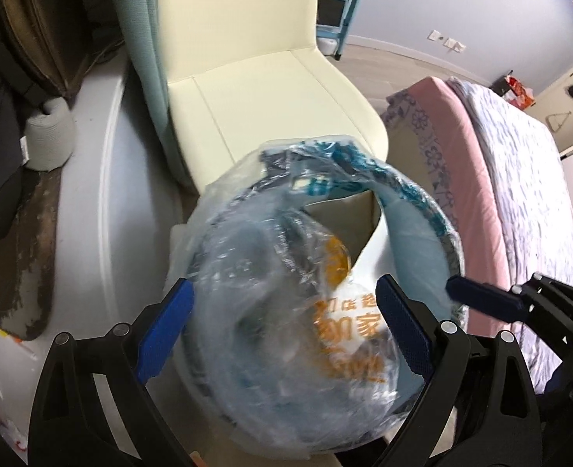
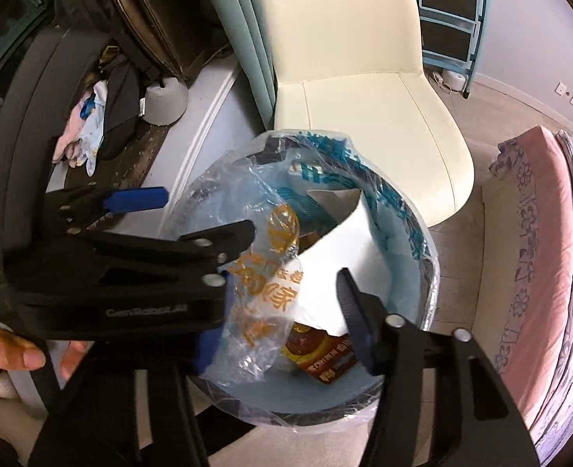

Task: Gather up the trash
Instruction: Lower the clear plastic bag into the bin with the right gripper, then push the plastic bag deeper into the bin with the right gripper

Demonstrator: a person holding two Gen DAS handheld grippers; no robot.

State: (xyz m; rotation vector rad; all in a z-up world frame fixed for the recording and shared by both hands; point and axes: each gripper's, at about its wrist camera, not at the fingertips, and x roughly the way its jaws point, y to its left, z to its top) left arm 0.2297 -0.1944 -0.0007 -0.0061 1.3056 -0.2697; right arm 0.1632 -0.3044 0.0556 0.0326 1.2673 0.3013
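Bedroom floor, cream chair (image 1: pixel 247 89) behind lined bin (image 2: pixel 422 233). Your left tongs (image 1: pixel 282 334) and right tongs (image 2: pixel 282 323) both apart around clear plastic bag (image 2: pixel 255 303) above bin; drop remains.

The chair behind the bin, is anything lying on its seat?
No, the chair seat shows only bare cream cushion; the trash is all in the bin in front of it.

From my left wrist camera, the crumpled clear plastic bag (image 1: pixel 286 311) is smeared with blur and hides most of the bin's (image 1: pixel 451 241) inside. From my right wrist camera, the left gripper (image 2: pixel 138 229) covers the bin's left rim, and my hand (image 2: pixel 21 354) is cut off at the edge.
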